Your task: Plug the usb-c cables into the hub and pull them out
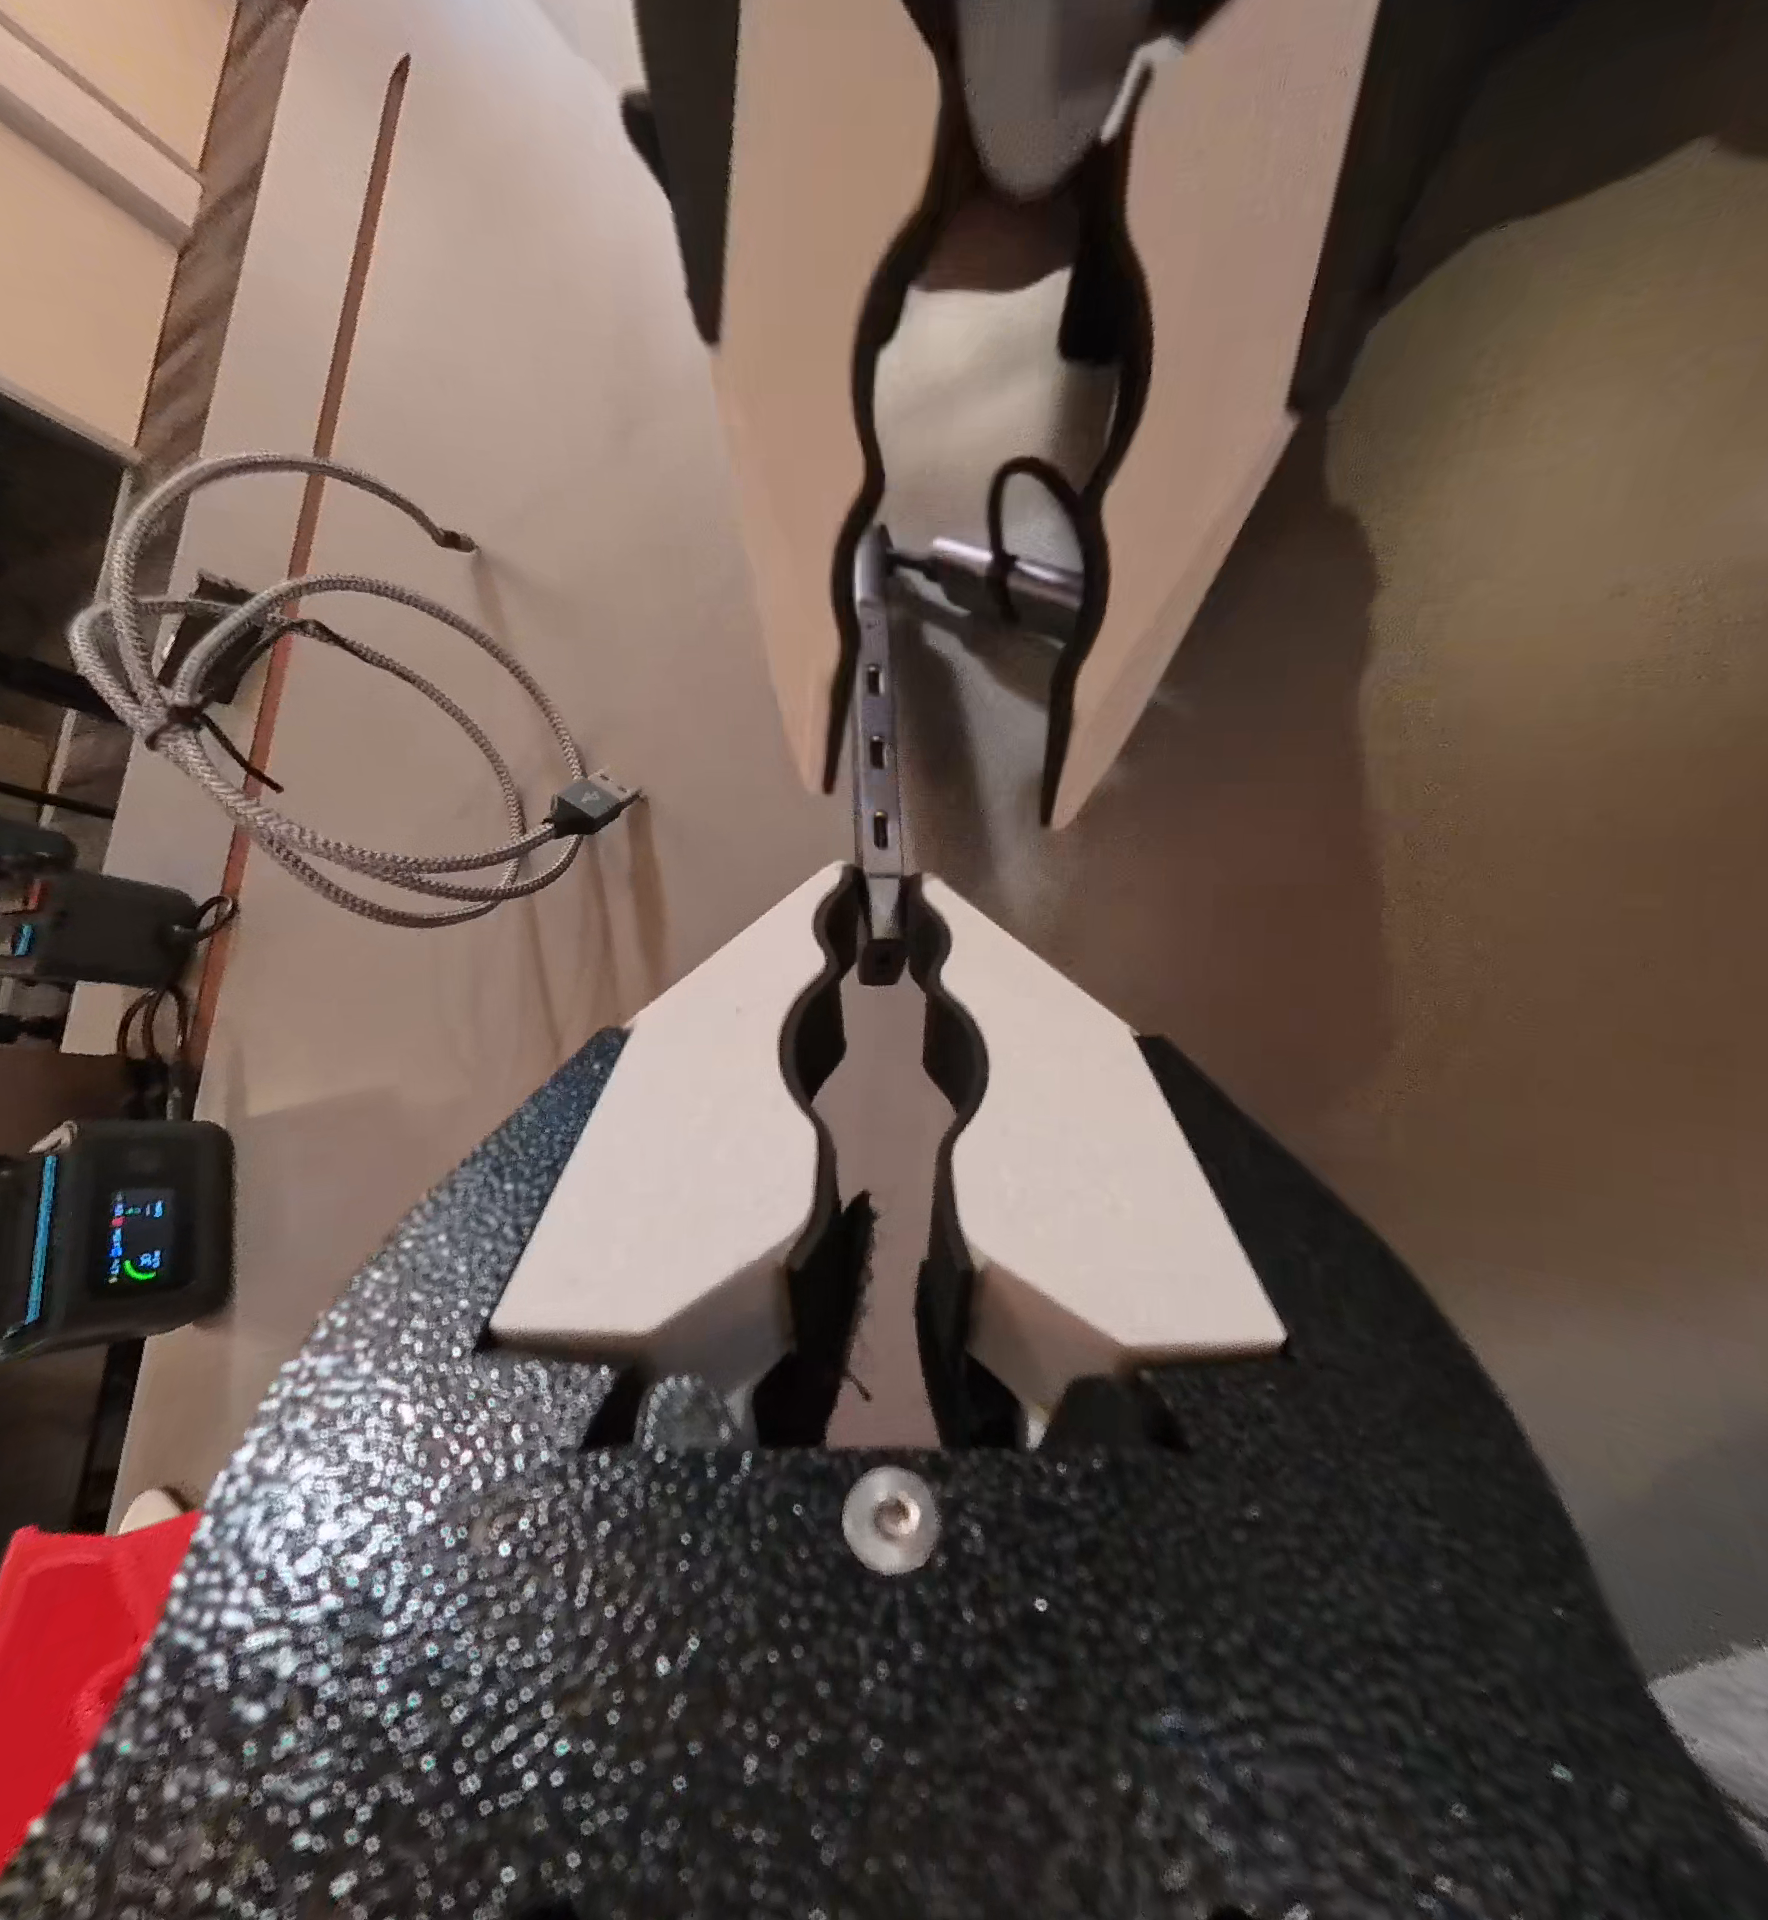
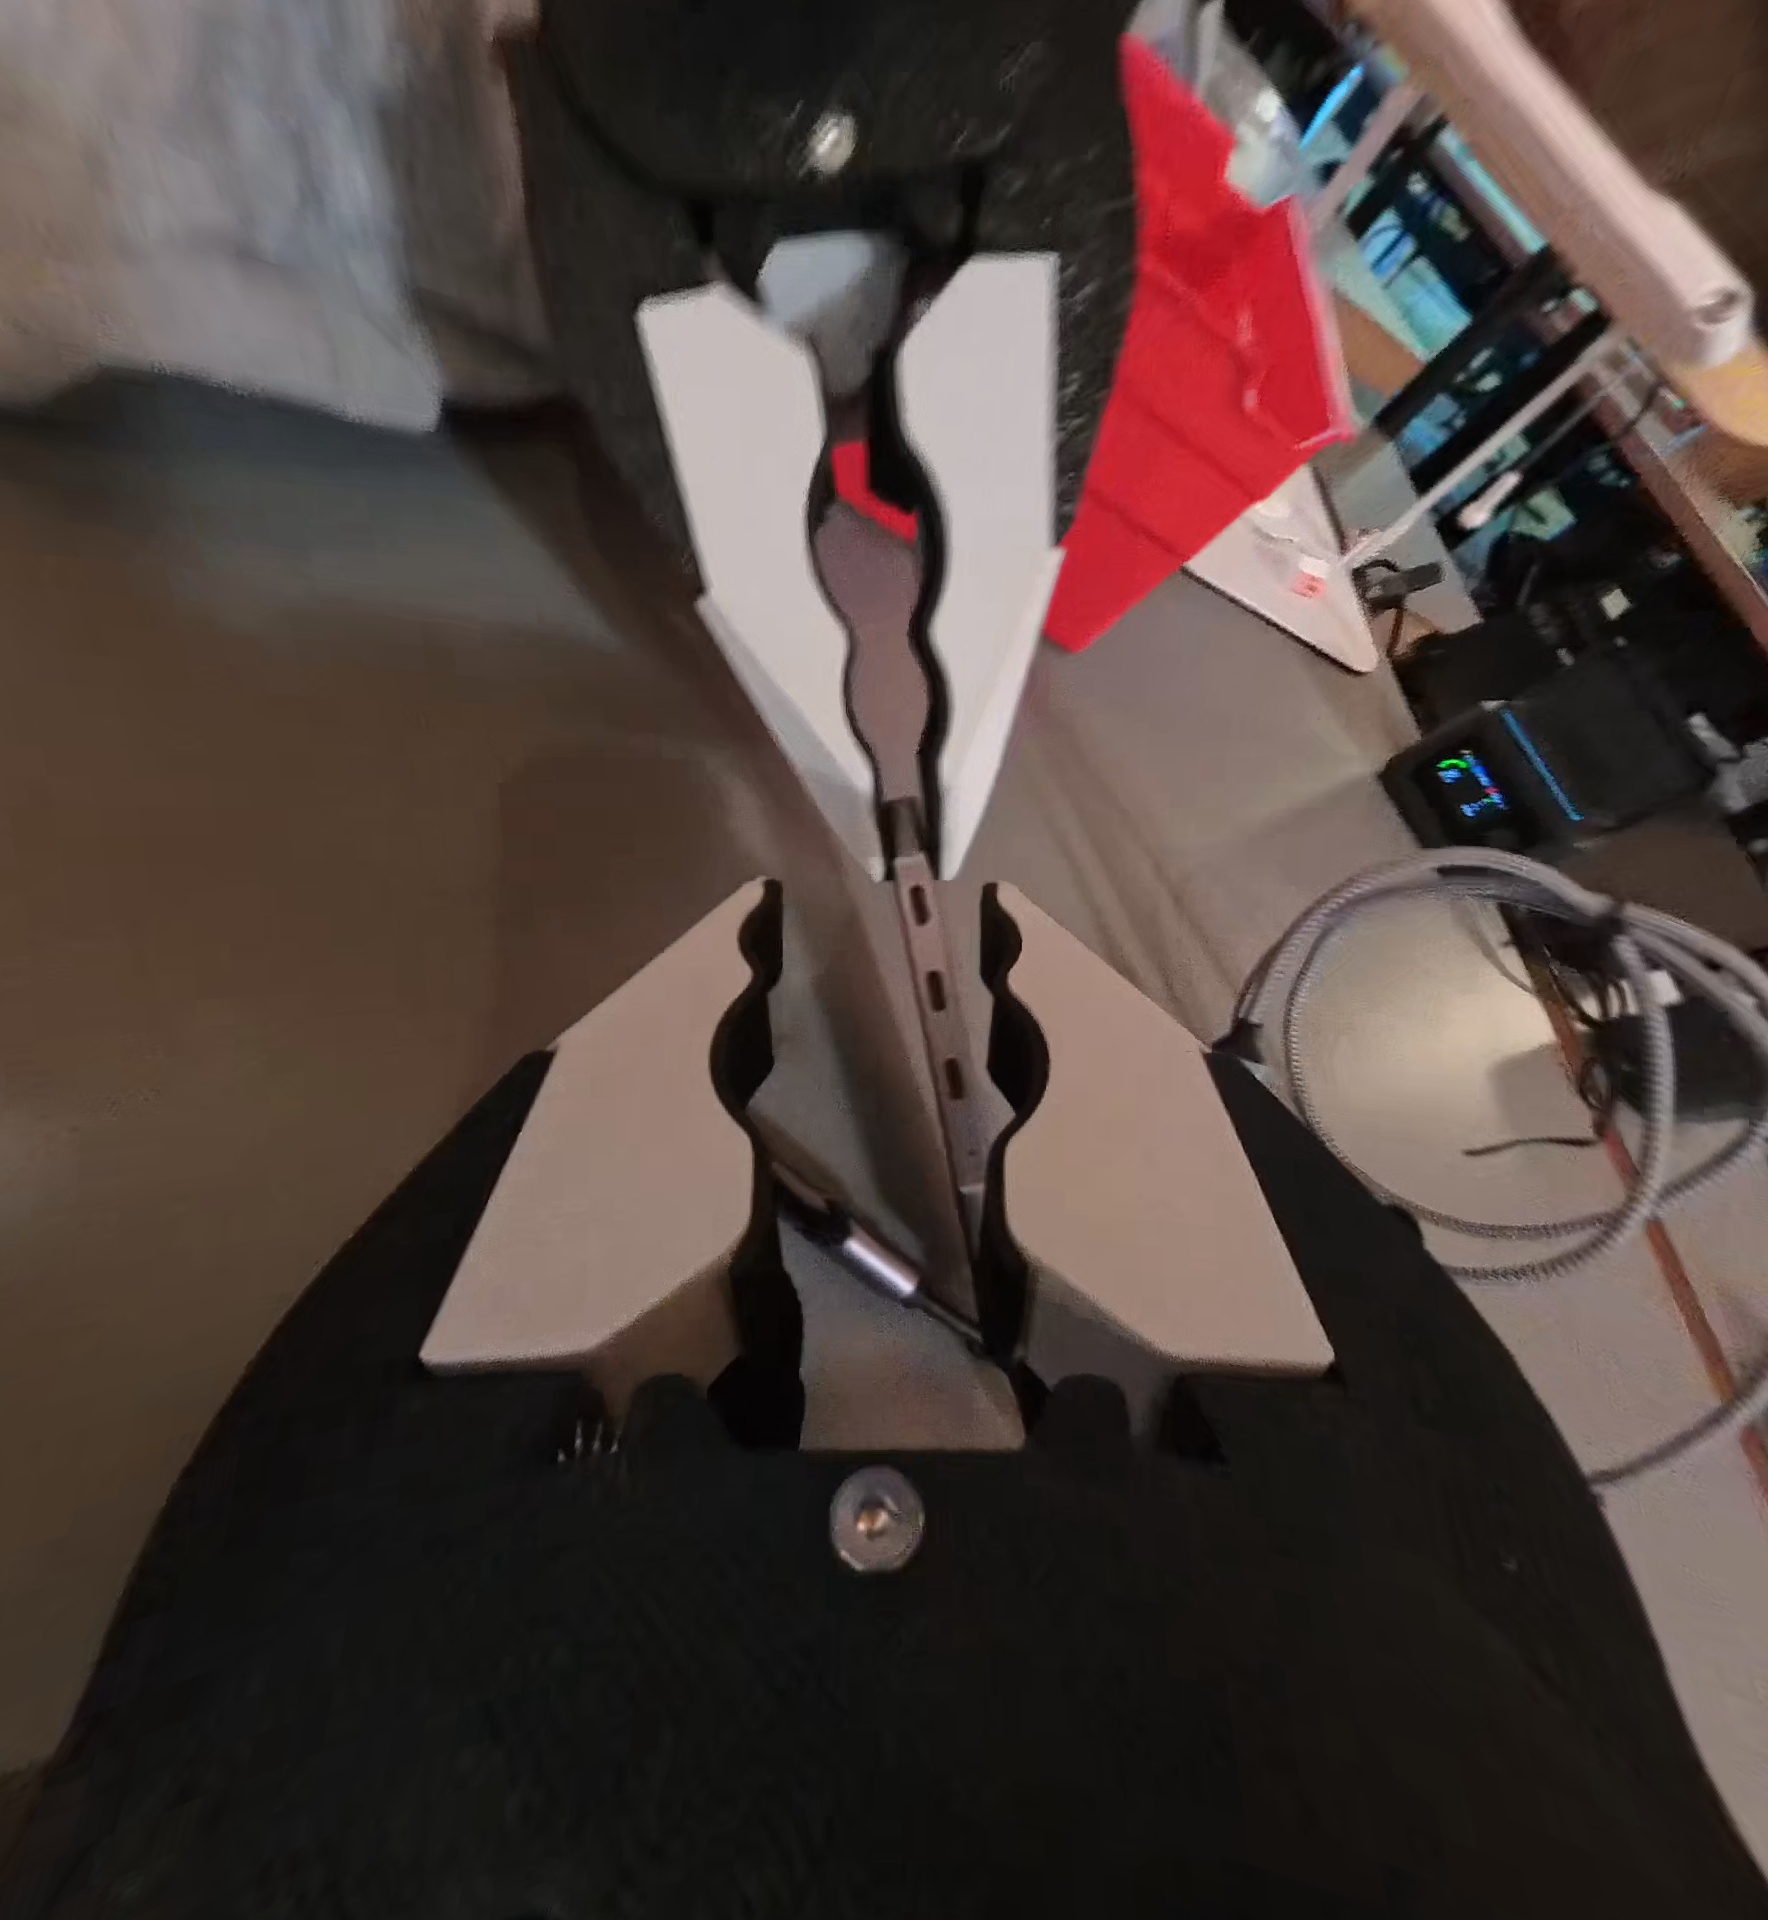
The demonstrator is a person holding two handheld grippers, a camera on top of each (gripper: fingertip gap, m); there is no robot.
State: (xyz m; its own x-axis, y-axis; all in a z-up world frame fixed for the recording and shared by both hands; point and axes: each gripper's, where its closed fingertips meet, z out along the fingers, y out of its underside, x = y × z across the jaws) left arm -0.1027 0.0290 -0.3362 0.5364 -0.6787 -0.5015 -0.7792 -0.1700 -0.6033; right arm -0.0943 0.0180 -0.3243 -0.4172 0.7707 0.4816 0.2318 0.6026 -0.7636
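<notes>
The left gripper [image 1: 882,902] pinches one end of the grey hub [image 1: 878,748], jaws pressed on it at frame centre. The right gripper [image 2: 880,914] has its jaws spread around the hub's [image 2: 937,1039] other end, with the hub against one finger [image 2: 1119,1164]. A plug [image 2: 875,1262] sits in that end. Braided cables [image 1: 360,748] lie coiled on the table [image 1: 506,436] at the left of the left wrist view.

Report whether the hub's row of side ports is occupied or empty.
Empty. The three slots along the hub's edge show as open dark holes in both wrist views; the braided cables lie unplugged on the table.
</notes>
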